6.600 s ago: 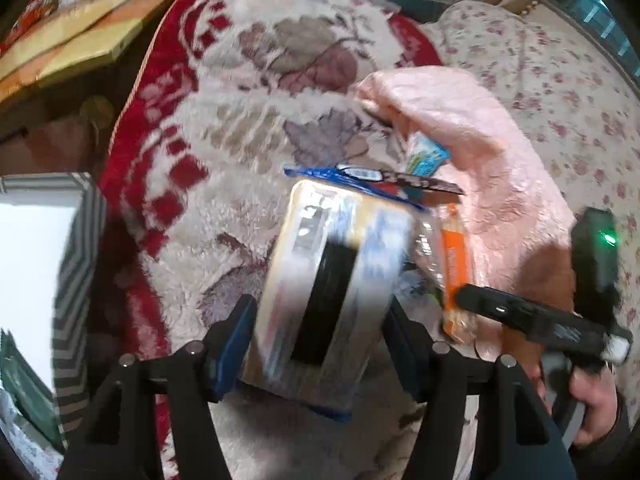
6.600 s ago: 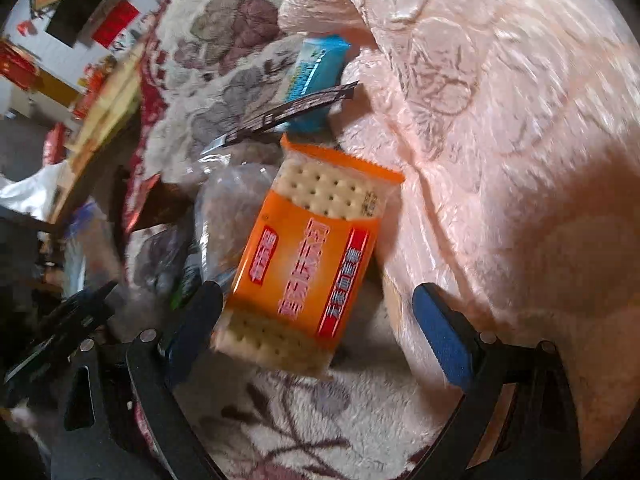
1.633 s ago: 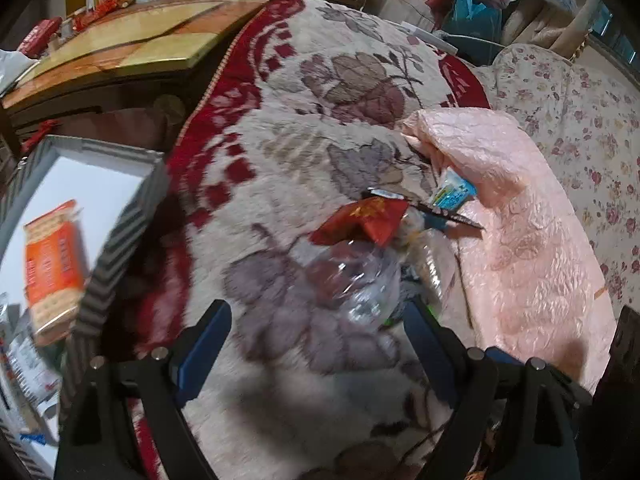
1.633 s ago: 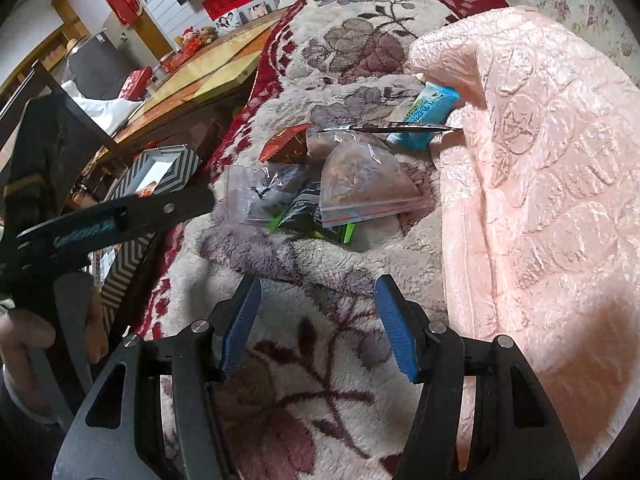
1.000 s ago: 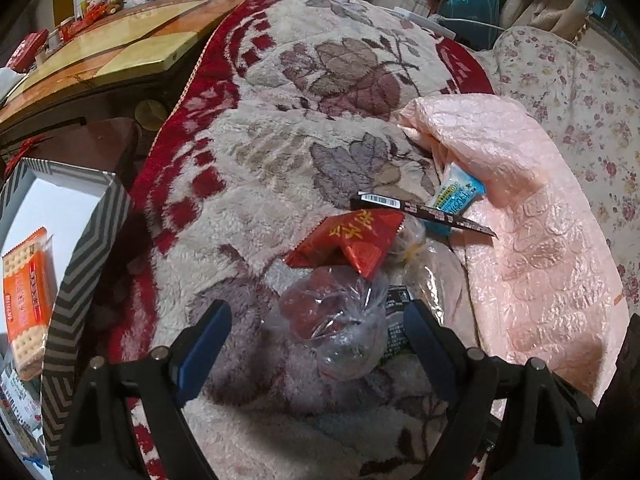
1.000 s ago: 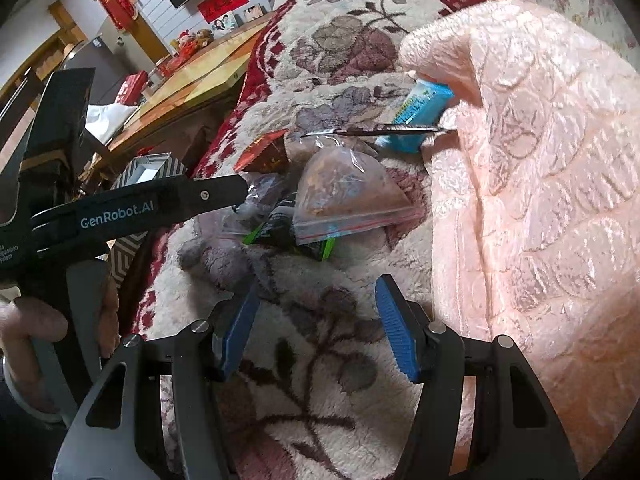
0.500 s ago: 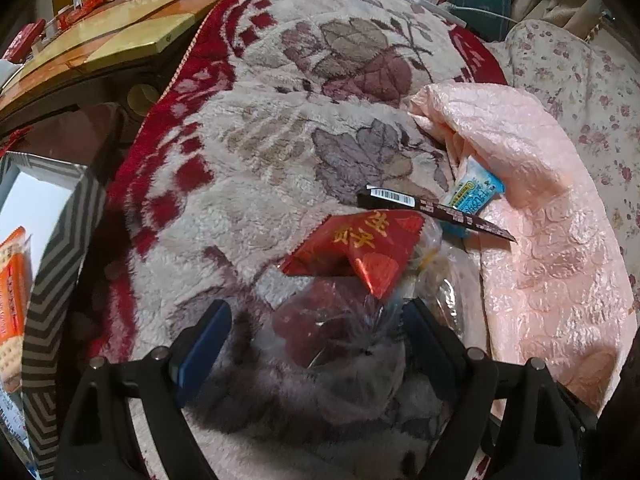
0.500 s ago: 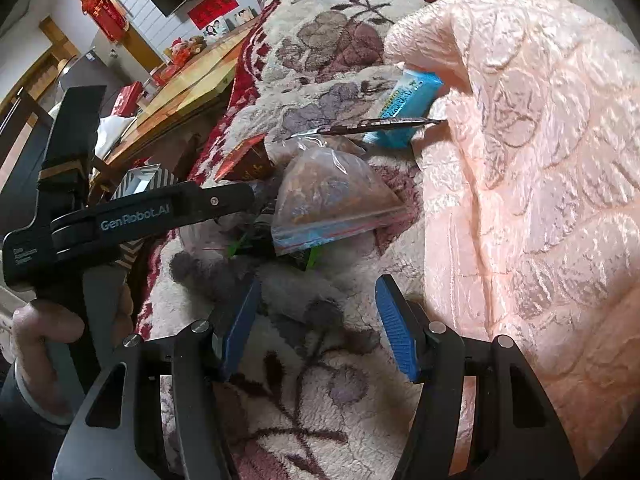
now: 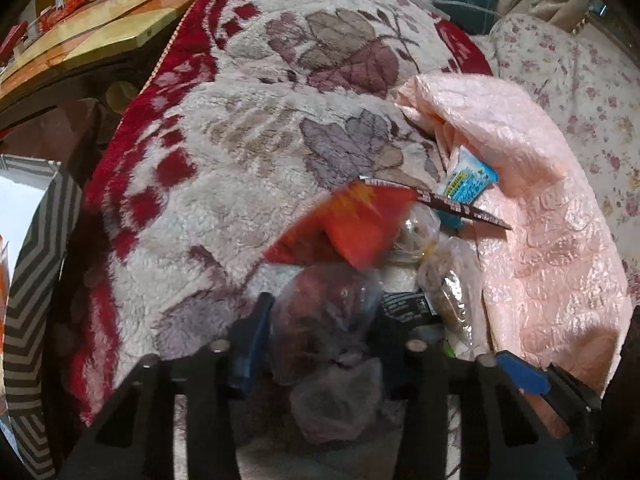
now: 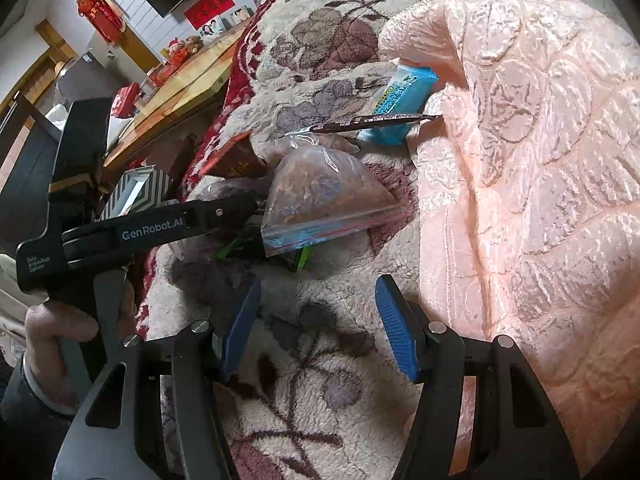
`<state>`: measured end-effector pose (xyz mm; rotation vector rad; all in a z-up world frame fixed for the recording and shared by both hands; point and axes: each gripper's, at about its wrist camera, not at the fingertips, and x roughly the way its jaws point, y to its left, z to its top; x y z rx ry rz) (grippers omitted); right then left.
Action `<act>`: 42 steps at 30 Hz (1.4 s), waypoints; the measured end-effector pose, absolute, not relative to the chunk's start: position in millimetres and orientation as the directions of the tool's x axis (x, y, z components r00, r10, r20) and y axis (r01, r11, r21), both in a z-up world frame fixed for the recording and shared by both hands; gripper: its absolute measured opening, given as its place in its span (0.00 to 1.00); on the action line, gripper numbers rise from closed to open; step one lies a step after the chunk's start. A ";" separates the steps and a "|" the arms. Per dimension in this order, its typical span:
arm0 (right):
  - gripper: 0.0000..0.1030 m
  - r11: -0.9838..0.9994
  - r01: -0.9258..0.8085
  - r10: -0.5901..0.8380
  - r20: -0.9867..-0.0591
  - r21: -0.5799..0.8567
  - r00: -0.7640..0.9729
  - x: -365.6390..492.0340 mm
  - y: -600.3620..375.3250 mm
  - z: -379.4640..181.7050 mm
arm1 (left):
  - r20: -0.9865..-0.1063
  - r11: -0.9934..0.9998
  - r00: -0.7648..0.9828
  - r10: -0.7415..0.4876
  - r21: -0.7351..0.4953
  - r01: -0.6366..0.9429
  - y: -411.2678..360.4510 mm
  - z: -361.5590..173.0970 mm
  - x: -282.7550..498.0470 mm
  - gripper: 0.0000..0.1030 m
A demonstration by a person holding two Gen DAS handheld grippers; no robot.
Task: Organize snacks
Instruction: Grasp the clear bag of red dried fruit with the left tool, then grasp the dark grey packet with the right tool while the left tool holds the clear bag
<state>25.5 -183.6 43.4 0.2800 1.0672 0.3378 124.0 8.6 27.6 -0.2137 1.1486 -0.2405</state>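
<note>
A pile of snacks lies on the flowered fleece blanket. My left gripper (image 9: pixel 318 332) is closing, and its blue pads press both sides of a clear bag of dark red snacks (image 9: pixel 320 320). Just beyond that bag lie a blurred red packet (image 9: pixel 352 224), a long dark stick packet (image 9: pixel 448 202) and a blue packet (image 9: pixel 466 182). A zip bag of brown snacks (image 10: pixel 324 196) rests on a black-and-green packet (image 10: pixel 298 258). My right gripper (image 10: pixel 316 320) hangs open over bare blanket, short of the pile, with nothing between its fingers.
A box with a zigzag-striped wall (image 9: pixel 32 264) stands at the left, beside the blanket's red edge. A pink quilt (image 9: pixel 540 220) is bunched up along the right of the pile. A wooden table (image 9: pixel 100 36) stands beyond the blanket. A hand (image 10: pixel 60 320) holds the left gripper's handle.
My left gripper has sunk onto the pile and its jaws have narrowed from wide open onto the clear bag. The red packet now looks blurred. The right gripper has kept still.
</note>
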 end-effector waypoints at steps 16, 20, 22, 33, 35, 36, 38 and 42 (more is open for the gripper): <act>0.67 0.916 -0.107 0.391 -0.796 0.388 0.463 46.6 -146.2 33.4 | -0.864 0.983 0.475 -0.170 -0.182 0.022 51.7 51.4 81.6 0.36; 0.72 0.919 -0.059 0.371 -0.806 0.389 0.461 64.5 -138.4 28.8 | -0.866 0.985 0.474 -0.159 -0.171 0.019 54.1 49.2 79.2 0.36; 0.72 0.934 -0.081 0.346 -0.827 0.348 0.443 73.4 -129.0 28.1 | -0.866 0.984 0.473 -0.163 -0.177 0.015 55.6 47.8 79.1 0.36; 0.35 0.941 -0.202 0.330 -0.864 0.271 0.380 71.2 -126.5 31.3 | -0.866 0.985 0.476 -0.153 -0.170 0.007 61.4 47.9 71.8 0.36; 0.35 0.937 -0.216 0.339 -0.861 0.274 0.380 60.8 -128.7 36.3 | -0.864 0.987 0.482 -0.143 -0.161 0.005 61.1 49.7 66.6 0.36; 0.35 0.934 -0.223 0.346 -0.859 0.278 0.377 55.9 -129.3 38.1 | -0.863 0.988 0.486 -0.136 -0.153 0.004 61.1 50.7 63.9 0.36; 0.34 0.930 -0.237 0.354 -0.856 0.280 0.377 42.8 -130.6 42.4 | -0.862 0.990 0.492 -0.123 -0.139 0.004 61.1 52.3 57.3 0.36; 0.34 0.918 -0.259 0.381 -0.844 0.299 0.378 22.5 -128.4 48.7 | -0.862 0.993 0.496 -0.102 -0.115 0.005 60.8 55.3 45.5 0.36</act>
